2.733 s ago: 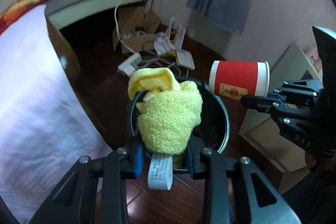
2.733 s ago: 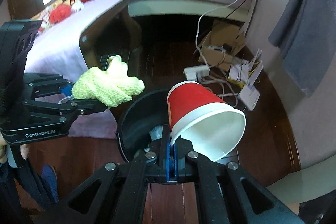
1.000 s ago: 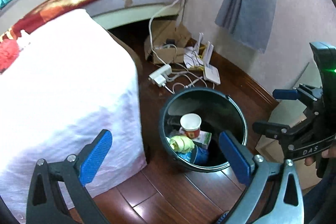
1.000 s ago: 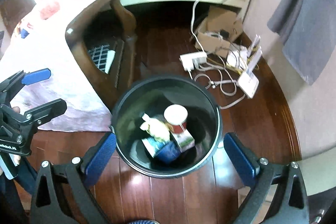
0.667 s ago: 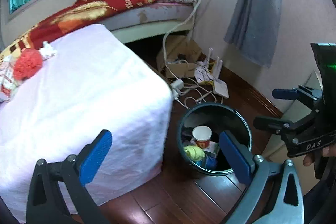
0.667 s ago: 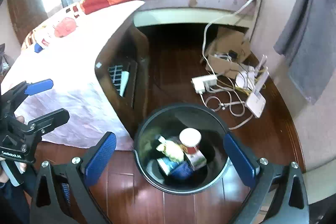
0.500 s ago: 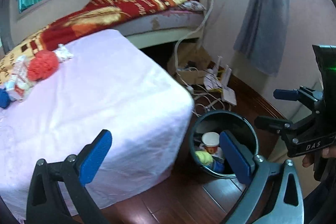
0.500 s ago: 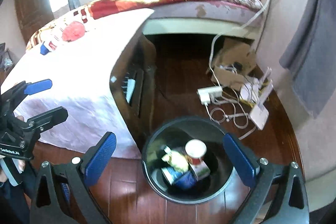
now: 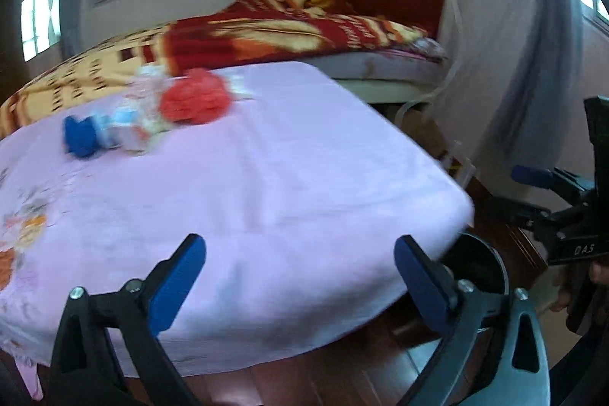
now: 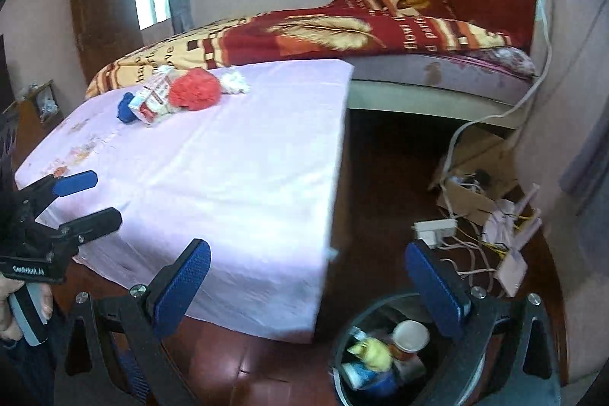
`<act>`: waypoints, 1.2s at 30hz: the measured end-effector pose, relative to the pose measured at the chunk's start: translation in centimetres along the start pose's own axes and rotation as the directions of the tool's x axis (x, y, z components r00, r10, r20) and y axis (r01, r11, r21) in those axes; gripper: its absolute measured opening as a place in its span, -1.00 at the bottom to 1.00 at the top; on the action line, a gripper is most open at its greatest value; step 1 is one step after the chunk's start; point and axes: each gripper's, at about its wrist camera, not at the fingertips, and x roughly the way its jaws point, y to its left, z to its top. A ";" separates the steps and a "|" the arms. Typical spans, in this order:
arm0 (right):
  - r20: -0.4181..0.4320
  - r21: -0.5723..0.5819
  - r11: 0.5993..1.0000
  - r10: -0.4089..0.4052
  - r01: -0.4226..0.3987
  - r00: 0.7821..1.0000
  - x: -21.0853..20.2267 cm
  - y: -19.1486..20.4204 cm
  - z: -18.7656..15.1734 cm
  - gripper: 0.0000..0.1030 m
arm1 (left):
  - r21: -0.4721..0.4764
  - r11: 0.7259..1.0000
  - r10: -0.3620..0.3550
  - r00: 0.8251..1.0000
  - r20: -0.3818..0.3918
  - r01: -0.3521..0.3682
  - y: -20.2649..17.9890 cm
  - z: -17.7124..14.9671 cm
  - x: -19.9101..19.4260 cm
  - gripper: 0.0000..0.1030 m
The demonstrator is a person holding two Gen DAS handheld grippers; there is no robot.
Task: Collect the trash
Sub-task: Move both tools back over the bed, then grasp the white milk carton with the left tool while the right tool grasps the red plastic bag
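Yellow cloth (image 10: 371, 349) now lies in the bin (image 10: 338, 381); both grippers, left (image 9: 300, 282) and right (image 10: 327, 288), have lifted away, jaws spread empty.

The left gripper (image 9: 300, 276) fills the bottom of its own view, blue-padded fingers (image 9: 177, 282) spread wide and holding nothing. The right gripper (image 10: 319, 286) likewise gapes empty at the bottom of its frame, pads (image 10: 436, 292) well apart.

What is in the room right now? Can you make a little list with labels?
left claw: open, empty
right claw: open, empty
trash bin: on the floor beside the table
in bin: paper cup, yellow cloth
table: pink cover
on table: red ball, blue thing, small carton, white wad
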 end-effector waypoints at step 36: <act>-0.115 -0.218 0.945 0.225 -0.246 0.968 23.7 13.5 18.6 0.73 | -0.167 0.981 0.094 0.995 -0.019 -0.096 17.3 8.9 10.6 -0.28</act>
